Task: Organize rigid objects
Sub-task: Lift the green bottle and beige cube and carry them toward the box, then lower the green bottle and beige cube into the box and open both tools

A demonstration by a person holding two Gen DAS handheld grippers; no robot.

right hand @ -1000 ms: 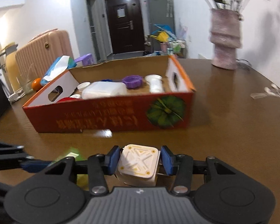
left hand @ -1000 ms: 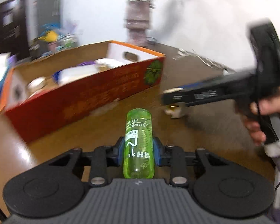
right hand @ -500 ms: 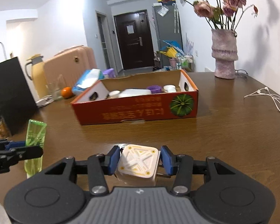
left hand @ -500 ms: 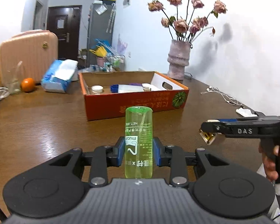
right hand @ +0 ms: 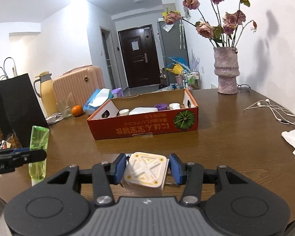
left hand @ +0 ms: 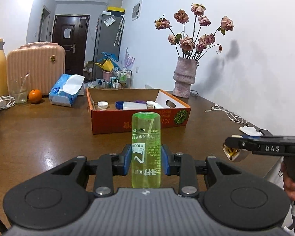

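Left wrist view shows my left gripper closed tight on a green transparent bottle, blue pads pressed to both sides, the bottle upright above the wooden table. My right gripper clamps a cream square box with a yellow pattern, its jaws partly spread to the box's width. Both loads hang in the air near the table's front edge. Farther back on the table sits the orange cardboard box, holding white caps, a purple lid and a white container. A pink vase of dried roses stands behind it, earphones to the right.
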